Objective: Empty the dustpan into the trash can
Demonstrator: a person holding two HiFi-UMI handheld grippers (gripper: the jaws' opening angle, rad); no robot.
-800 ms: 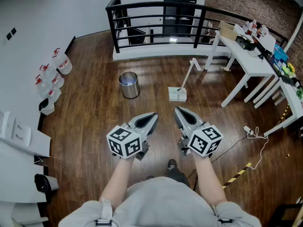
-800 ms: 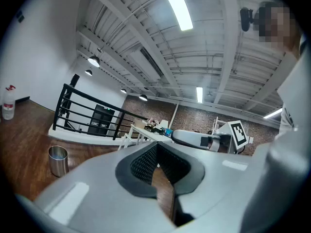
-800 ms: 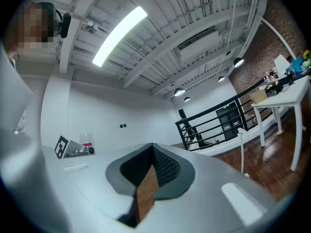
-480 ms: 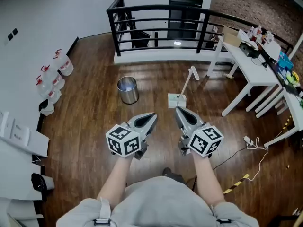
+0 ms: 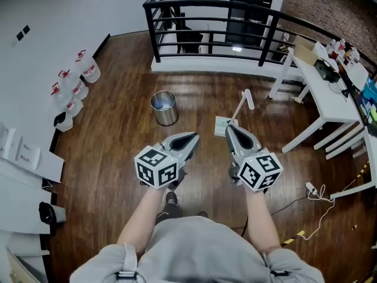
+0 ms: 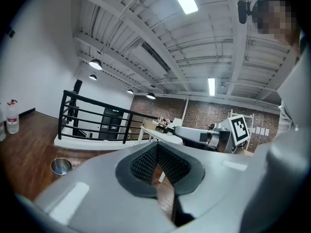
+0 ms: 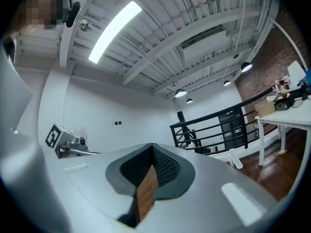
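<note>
In the head view, the person is walking forward. The trash can (image 5: 165, 107) is sitting lower in the picture and closer to the grippers than it was a moment ago. The dustpan (image 5: 221, 124) is standing on the floor to the right of the can, well apart from it, with its long handle leaning up and away. The right gripper (image 5: 228, 127) is now pointing at the pan, and its tip overlaps the pan in this view. Whether they are touching cannot be told. The left gripper (image 5: 194, 136) is hanging on the near side of the can, off to the can's right. The railing (image 5: 212, 22) is running behind the can, as before.

In the left gripper view, the left gripper (image 6: 155, 152) is riding clenched on nothing, pads meeting at the tip. The can (image 6: 60, 166) is showing low at the left, still well apart.

In the right gripper view, the right gripper (image 7: 152, 152) is likewise pressed together and empty, with only floor showing in the slit behind the pads. A white bar to the right of the jaws is probably the dustpan's handle (image 7: 232, 158).

By my reading this is still the approach. The dustpan has not yet been picked up and nothing is being emptied. The right jaws will need to part before they can take the handle.
</note>
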